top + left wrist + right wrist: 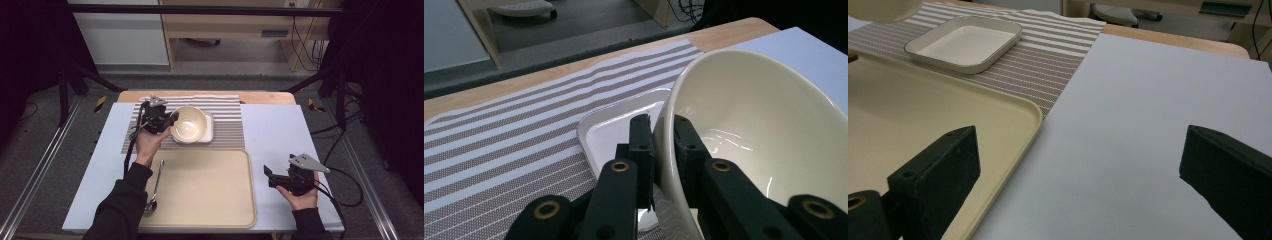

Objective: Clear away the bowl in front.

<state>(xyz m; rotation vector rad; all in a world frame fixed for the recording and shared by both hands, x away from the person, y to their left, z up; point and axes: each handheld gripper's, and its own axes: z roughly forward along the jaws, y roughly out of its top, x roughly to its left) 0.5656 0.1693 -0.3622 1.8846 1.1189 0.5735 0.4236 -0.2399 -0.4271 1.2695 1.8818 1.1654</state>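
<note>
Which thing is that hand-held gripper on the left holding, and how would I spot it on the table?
Start at the striped mat at the far side of the table, beyond the big beige tray. Over the mat's shallow white square dish is the cream bowl, tilted, its rim pinched by the left hand-held gripper. It is the only round, deep piece there.

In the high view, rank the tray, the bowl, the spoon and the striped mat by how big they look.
1. tray
2. striped mat
3. bowl, lifted nearer the camera, so slightly flattered
4. spoon, long but thin
</note>
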